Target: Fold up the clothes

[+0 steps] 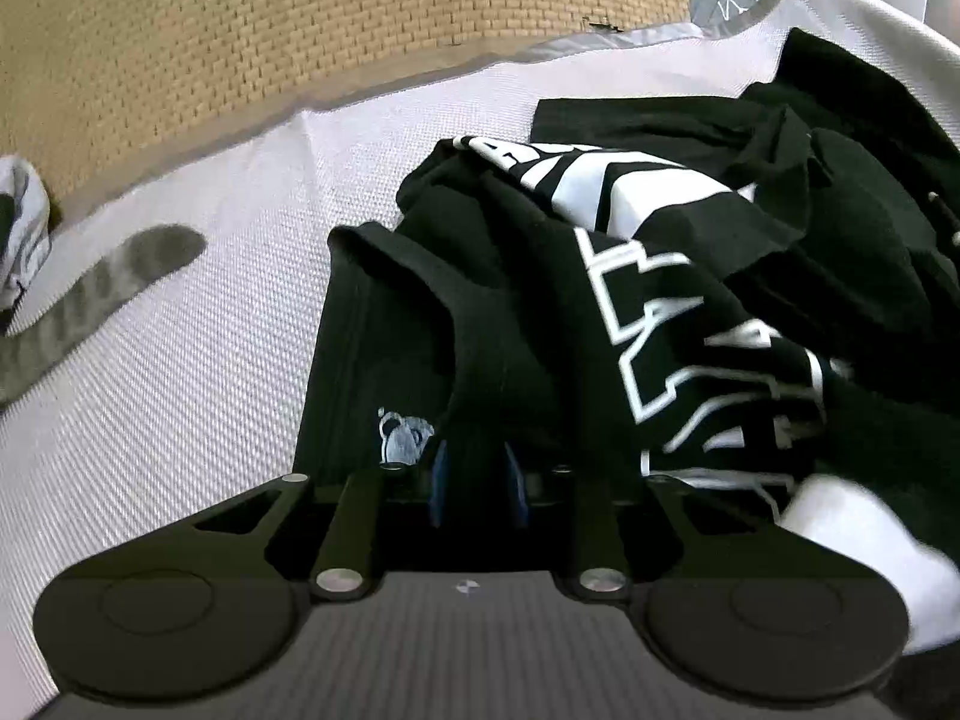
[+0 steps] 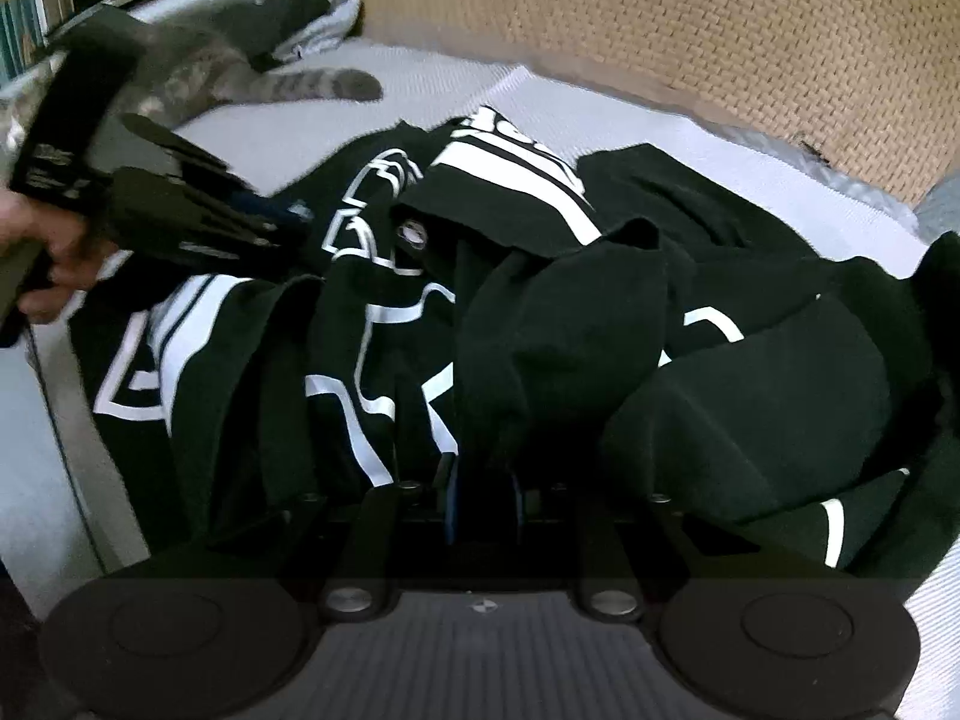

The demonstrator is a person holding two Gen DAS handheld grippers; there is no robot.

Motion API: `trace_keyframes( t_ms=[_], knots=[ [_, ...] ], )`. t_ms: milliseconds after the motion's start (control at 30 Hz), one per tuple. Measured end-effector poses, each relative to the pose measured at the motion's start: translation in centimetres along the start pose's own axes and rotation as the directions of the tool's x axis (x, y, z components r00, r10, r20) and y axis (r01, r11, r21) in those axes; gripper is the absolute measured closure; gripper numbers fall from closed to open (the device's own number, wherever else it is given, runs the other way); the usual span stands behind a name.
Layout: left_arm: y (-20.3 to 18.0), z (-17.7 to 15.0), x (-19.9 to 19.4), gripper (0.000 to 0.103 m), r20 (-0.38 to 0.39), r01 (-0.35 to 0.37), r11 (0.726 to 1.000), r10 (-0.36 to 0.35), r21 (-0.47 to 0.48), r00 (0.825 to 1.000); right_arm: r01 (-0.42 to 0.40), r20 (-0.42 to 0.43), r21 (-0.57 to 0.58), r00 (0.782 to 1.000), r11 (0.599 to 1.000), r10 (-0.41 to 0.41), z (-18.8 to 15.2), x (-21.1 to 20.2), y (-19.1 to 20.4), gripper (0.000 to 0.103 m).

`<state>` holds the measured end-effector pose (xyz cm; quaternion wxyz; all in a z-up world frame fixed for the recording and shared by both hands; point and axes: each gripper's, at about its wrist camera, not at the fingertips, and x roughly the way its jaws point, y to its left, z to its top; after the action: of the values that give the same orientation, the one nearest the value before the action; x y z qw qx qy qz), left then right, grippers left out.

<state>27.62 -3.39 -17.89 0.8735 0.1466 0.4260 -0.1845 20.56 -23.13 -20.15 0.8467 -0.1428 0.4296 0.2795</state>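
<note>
A black garment (image 1: 600,276) with large white block lettering lies bunched up on a white woven bed cover (image 1: 180,390). My left gripper (image 1: 477,471) is shut on a fold of the black cloth beside a small white bear logo (image 1: 402,441). In the right wrist view the same garment (image 2: 600,330) fills the middle. There my right gripper (image 2: 485,489) is shut on a raised ridge of black fabric. My left gripper (image 2: 288,213) shows at the left of that view, held by a hand (image 2: 54,264), its tips at the garment's far edge.
A grey striped cat (image 2: 240,81) lies on the bed cover (image 2: 540,102) beyond the garment; its tail (image 1: 108,294) reaches in from the left. A tan woven headboard (image 1: 300,30) backs the bed. Grey clothing (image 2: 318,12) lies behind the cat. A blurred white shape (image 1: 852,546) sits low right.
</note>
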Motion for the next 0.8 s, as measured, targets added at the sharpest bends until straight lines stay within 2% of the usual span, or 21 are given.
trace_keyframes(
  t_ms=[367,600,800],
  knots=[
    [-0.6,2.4,1.6,0.08,-0.042,-0.006,0.999,0.008,0.032,0.999,-0.121,0.12,0.123,0.987,0.985,0.106,-0.8,0.1,0.5,0.079],
    [-1.2,3.4,2.0,0.08,-0.043,0.006,0.994,-0.002,0.109,0.999,-0.205,0.166,0.166,0.97,0.965,0.177,-0.7,0.8,1.2,0.077],
    [-2.1,3.9,2.3,0.081,-0.02,0.002,0.991,0.0,0.134,1.0,-0.248,0.216,0.209,0.955,0.946,0.203,-1.0,1.2,1.4,0.077]
  ],
)
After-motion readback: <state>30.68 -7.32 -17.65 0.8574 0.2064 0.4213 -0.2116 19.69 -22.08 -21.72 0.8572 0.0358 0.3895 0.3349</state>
